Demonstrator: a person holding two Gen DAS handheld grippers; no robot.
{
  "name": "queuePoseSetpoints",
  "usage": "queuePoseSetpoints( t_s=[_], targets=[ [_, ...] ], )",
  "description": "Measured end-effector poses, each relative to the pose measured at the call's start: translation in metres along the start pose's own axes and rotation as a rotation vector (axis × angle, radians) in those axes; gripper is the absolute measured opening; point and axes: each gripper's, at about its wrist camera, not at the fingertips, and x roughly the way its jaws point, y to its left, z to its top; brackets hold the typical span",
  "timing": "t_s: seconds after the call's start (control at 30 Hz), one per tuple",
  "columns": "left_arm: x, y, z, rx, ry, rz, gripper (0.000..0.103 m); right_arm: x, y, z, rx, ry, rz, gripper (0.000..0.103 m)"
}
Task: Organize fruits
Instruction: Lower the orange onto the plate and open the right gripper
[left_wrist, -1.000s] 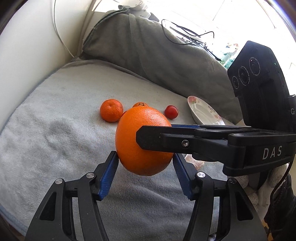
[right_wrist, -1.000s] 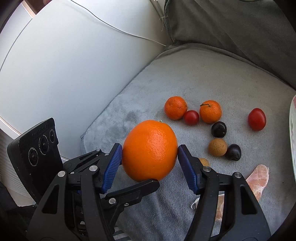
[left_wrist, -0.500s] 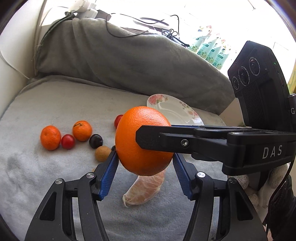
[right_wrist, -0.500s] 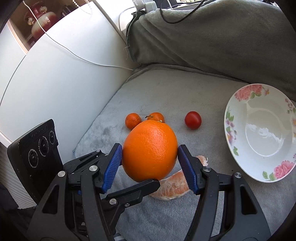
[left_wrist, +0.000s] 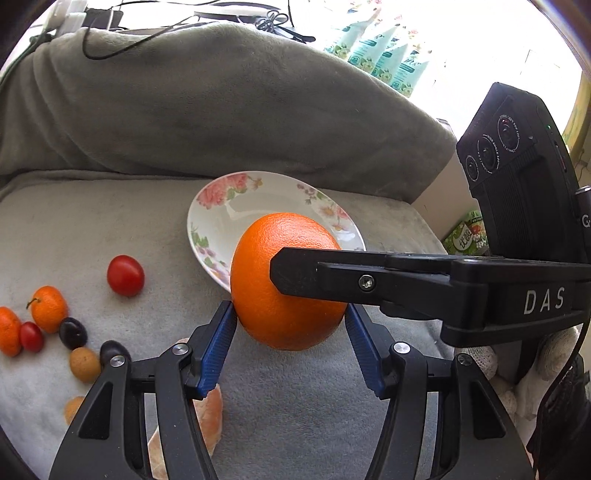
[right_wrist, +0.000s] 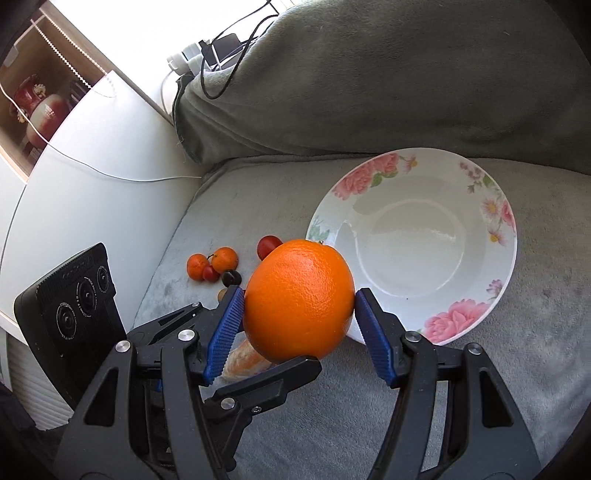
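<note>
A large orange is held in the air by both grippers at once. My left gripper and my right gripper are each shut on it, crossing at right angles. A white floral plate lies empty on the grey blanket just beyond the orange. To the left lie a red cherry tomato, two small tangerines, dark plums and a brown longan. A peeled citrus piece lies under the left gripper.
A grey folded blanket roll bounds the far side. A white wall panel with a cable stands at the left. Packets sit on the bright sill behind.
Both grippers have carried the orange to the right, from above the small fruits to the near rim of the plate. The grip has not changed.
</note>
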Motion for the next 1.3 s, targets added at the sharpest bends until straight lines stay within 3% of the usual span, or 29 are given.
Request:
queuePoseSetpoints(
  t_s=[0.4, 0.77, 1.3],
  targets=[
    [0.026, -0.008, 0.018, 0.038, 0.061, 0.004, 0.058, -0.012, -0.037, 0.001, 0.077, -0.038, -0.023, 0.065],
    [-0.011, -0.001, 0.014, 0.063, -0.005, 0.006, 0.058, -0.047, -0.039, -0.003, 0.107, -0.166, -0.121, 0.066],
    [-0.056, 0.015, -0.002, 0.077, -0.089, 0.043, 0.061, -0.076, -0.008, -0.035, 0.064, -0.272, -0.21, 0.083]
  ],
)
